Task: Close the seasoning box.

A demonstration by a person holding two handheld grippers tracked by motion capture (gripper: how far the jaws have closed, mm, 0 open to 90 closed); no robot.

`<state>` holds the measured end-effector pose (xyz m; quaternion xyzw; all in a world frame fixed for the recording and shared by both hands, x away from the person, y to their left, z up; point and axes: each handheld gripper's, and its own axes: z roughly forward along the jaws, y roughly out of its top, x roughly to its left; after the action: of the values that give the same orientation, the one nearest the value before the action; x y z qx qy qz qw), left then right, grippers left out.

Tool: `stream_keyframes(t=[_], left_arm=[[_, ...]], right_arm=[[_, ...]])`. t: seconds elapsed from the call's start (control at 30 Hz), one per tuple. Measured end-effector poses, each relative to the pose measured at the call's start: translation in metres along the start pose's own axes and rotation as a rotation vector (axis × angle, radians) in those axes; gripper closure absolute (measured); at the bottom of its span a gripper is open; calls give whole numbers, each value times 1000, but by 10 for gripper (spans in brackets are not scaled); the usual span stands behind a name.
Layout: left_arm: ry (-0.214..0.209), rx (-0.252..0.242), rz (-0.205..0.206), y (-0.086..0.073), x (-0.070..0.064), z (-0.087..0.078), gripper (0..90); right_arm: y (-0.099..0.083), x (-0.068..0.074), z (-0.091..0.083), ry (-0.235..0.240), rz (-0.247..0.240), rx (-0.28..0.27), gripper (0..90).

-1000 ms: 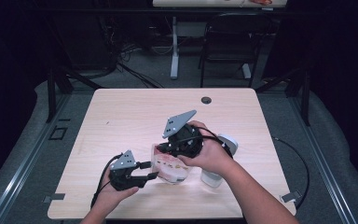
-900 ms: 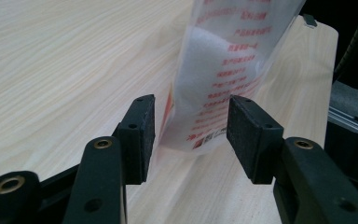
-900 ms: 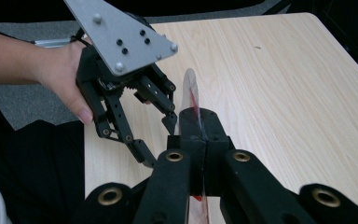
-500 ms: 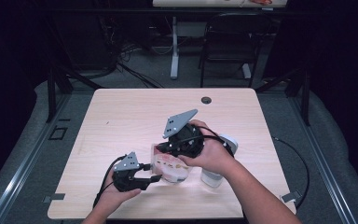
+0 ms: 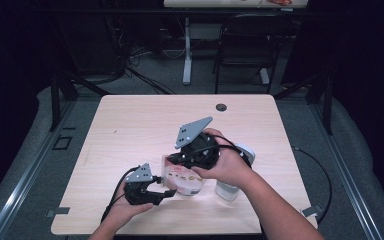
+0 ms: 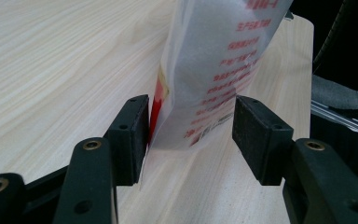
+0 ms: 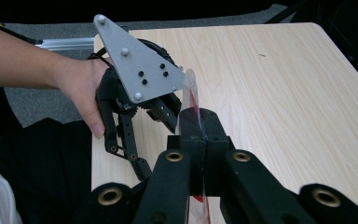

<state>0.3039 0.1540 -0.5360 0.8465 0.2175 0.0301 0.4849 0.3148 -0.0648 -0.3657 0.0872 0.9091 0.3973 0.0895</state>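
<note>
1. Your right gripper (image 7: 200, 135) was clamped tight on the edge of the plastic packet (image 5: 181, 179), holding it up off the table (image 5: 130, 125).
2. Your left gripper (image 6: 189, 128) had jaws apart, straddling the packet's lower end, near front edge.

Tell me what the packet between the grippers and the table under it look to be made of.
Packet: likely thin plastic film, glossy and half see-through, with red print; it creases softly where the right gripper pinches it. Table: pale wood-grain top, matte, probably laminate rather than solid wood.
</note>
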Motion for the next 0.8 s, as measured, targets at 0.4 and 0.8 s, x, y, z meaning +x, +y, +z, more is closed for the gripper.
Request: stream_keyframes(t=[0.4,0.8], left_arm=[[-34,42,5,-5,2,12,452],[-47,59,-11,-7,4,12,525]], right_arm=[[1,2,1,6,-9,-1,900],[2,2,-1,8,-8,-19,900]])
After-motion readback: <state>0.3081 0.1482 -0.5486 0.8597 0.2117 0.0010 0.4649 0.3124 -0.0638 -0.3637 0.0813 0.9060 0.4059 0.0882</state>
